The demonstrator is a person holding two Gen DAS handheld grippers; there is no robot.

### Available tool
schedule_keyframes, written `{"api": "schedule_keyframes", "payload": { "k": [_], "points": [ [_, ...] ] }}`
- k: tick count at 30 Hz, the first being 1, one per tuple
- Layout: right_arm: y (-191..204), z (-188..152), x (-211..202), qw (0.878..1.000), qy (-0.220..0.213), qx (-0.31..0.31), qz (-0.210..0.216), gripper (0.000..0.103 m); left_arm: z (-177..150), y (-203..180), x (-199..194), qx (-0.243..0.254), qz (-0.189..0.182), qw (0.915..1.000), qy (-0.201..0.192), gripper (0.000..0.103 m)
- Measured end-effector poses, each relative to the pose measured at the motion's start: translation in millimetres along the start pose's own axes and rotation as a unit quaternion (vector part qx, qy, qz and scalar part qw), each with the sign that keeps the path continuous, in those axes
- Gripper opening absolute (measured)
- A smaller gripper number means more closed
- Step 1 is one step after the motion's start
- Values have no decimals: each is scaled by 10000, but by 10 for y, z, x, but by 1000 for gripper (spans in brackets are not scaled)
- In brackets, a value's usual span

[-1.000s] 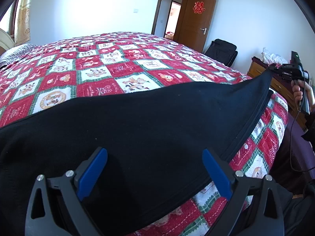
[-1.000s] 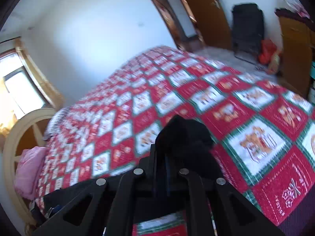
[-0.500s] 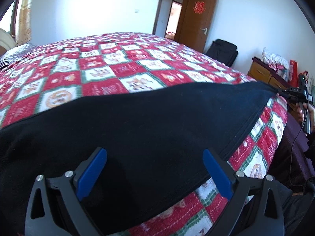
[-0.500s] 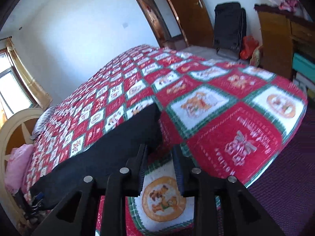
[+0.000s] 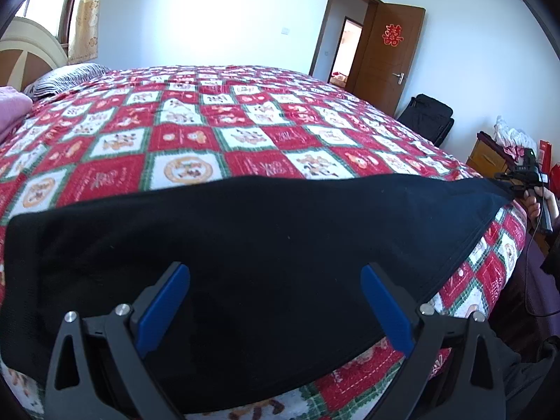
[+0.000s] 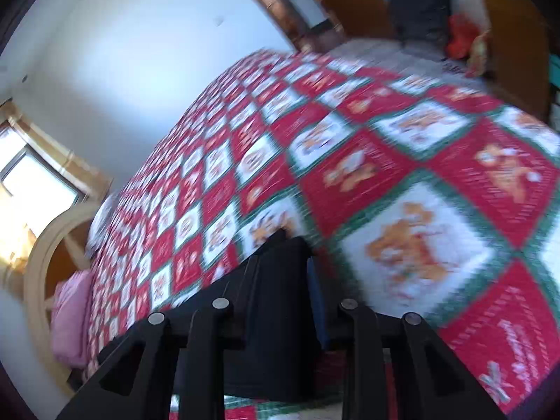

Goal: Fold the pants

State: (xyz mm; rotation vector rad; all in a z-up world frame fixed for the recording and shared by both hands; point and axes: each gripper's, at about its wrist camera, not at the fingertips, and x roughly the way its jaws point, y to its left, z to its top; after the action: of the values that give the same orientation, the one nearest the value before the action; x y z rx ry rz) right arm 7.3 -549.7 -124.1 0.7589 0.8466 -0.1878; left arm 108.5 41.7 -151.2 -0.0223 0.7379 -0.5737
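Black pants (image 5: 266, 245) lie stretched across the near edge of a bed with a red, white and green patterned quilt (image 5: 224, 133). My left gripper (image 5: 274, 287) is open, its blue pads (image 5: 164, 301) spread above the pants. My right gripper (image 6: 283, 273) is shut on the far end of the pants (image 6: 276, 315), and it also shows in the left wrist view (image 5: 518, 175) at the right corner of the bed, pulling the fabric taut. The right wrist view is blurred.
A pink blanket (image 5: 10, 112) and a striped pillow (image 5: 66, 78) lie at the head of the bed. A brown door (image 5: 388, 59), a black bag (image 5: 427, 119) and a wooden dresser (image 5: 490, 157) stand at the right.
The right gripper has lowered the pants' far end down to the bed's right corner, so the fabric now lies flatter. The left gripper stays open and has shifted a little.
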Motion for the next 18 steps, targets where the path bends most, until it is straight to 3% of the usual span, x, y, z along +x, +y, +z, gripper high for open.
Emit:
{"api": "schedule_keyframes", "payload": {
  "k": [1,2,6,9,11,14,15,17,18],
  "points": [
    [100,1,19,9990,-61,-268,-342,9,-9,-16,24,31,16,10000,28,101],
    [159,-5,28,9978,-89,-447,-477,3,-18,-29,44,63,36,10000,43,101],
    [320,75,-101,9923,-769,-751,-613,3,-43,-26,47,120,71,9999,82,101],
    [300,105,-108,9909,-990,-695,-585,3,-59,-19,32,76,78,9999,83,101],
    [279,93,-26,9885,-985,-812,-805,3,-77,-11,28,61,82,9999,81,101],
    [169,71,198,9895,-560,-810,-1060,4,-105,-17,22,135,115,9998,88,101],
    [152,46,206,9885,-519,-805,-1168,6,-108,-21,16,153,123,9998,92,101],
    [191,5,47,9838,-791,-836,-1377,32,-102,-7,2,113,99,9998,93,101],
    [218,-20,-30,9804,-926,-856,-1512,59,-97,2,-9,77,89,9999,96,101]
  ]
}}
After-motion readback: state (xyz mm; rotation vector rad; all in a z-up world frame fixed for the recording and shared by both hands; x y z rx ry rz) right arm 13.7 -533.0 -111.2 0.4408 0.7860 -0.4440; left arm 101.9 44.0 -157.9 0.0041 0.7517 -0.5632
